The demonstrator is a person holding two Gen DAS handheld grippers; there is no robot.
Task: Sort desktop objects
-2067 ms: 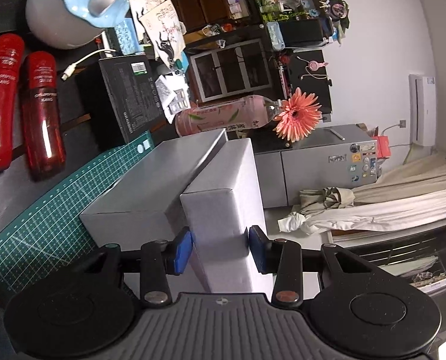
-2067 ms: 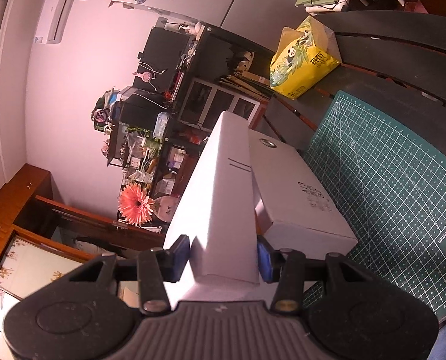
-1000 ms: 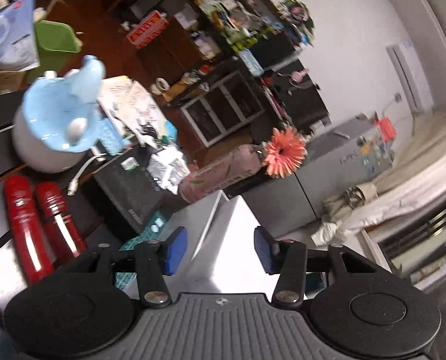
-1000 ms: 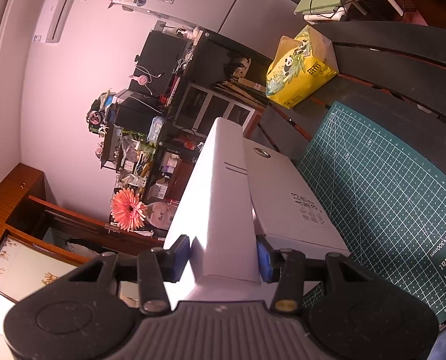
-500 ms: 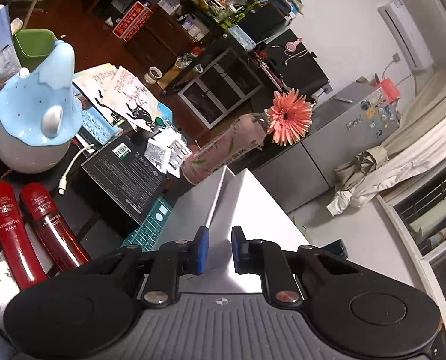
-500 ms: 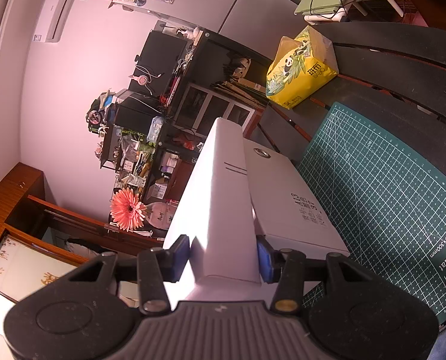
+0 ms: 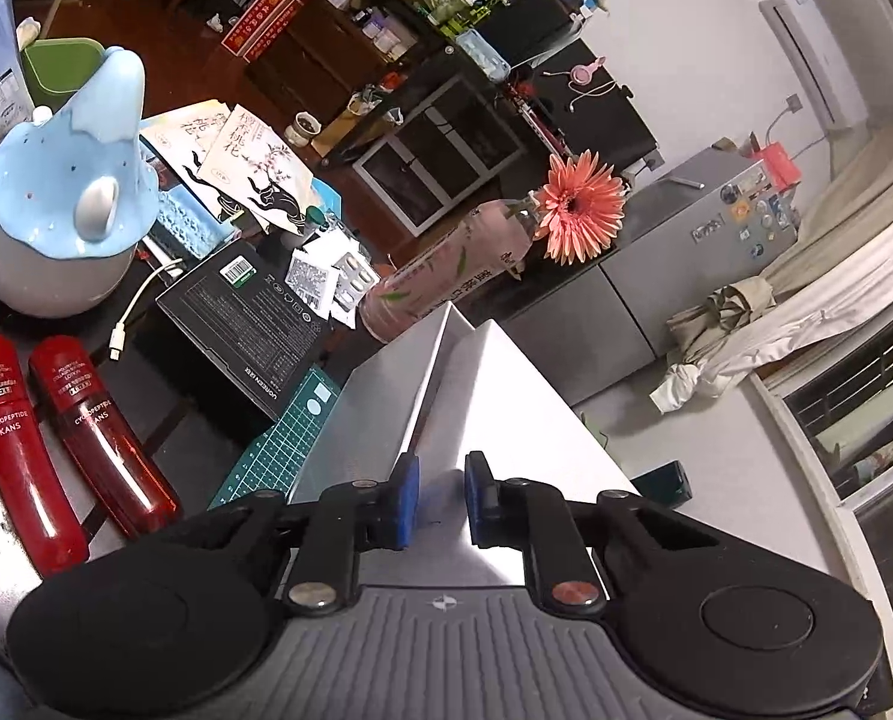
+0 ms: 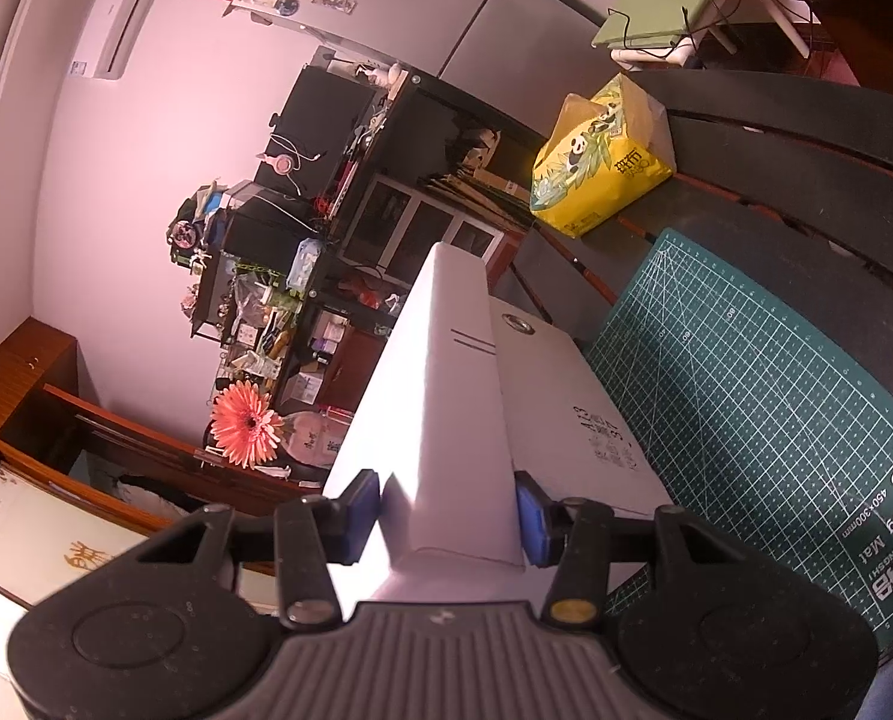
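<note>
Left wrist view: left gripper (image 7: 436, 501) pads drawn near together, nothing pinched between them – white cardboard box lid (image 7: 506, 420) lies below, over white box base (image 7: 380, 396). Two red cosmetic bottles (image 7: 56, 432), black carton (image 7: 242, 324), blue-topped humidifier (image 7: 62, 198) unsorted on dark desk (image 7: 194, 450).

Right wrist view: right gripper (image 8: 448, 510) clamps tilted lid (image 8: 446, 396) at near end – base (image 8: 572, 408) beside it on green cutting mat (image 8: 776, 396). Judgement: box not yet closed; most sorting left.

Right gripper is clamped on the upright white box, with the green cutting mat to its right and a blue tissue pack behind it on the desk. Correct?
Not quite. The right wrist view shows a yellow tissue pack, not a blue one. The right gripper does clamp the upright white box, with the green cutting mat to its right.
</note>
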